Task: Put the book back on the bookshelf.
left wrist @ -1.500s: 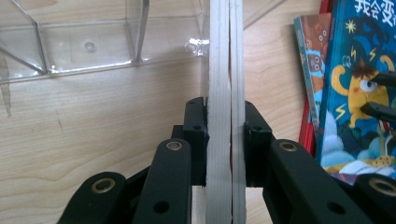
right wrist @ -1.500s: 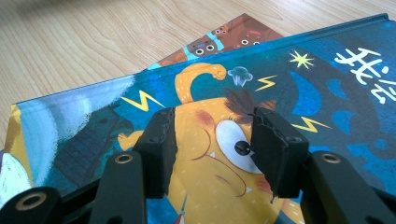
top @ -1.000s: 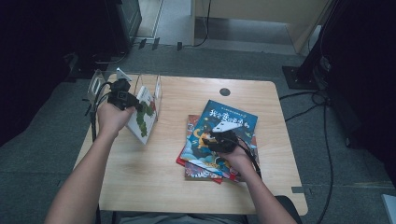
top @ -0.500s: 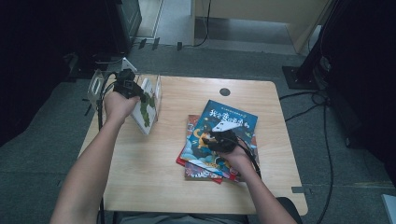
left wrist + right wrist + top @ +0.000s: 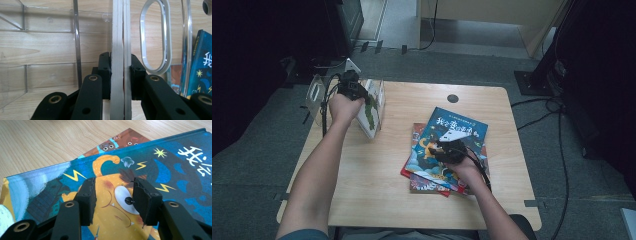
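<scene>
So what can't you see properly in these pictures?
- The held book, left gripper view: it is seen edge-on between the jaws, so its cover is hidden.
- The lower books in the stack, high view: the blue book on top covers most of them.
- The blue book's title, right gripper view: cut off by the picture's edge.
- The clear rack, high view: the hand hides part of it.
</scene>
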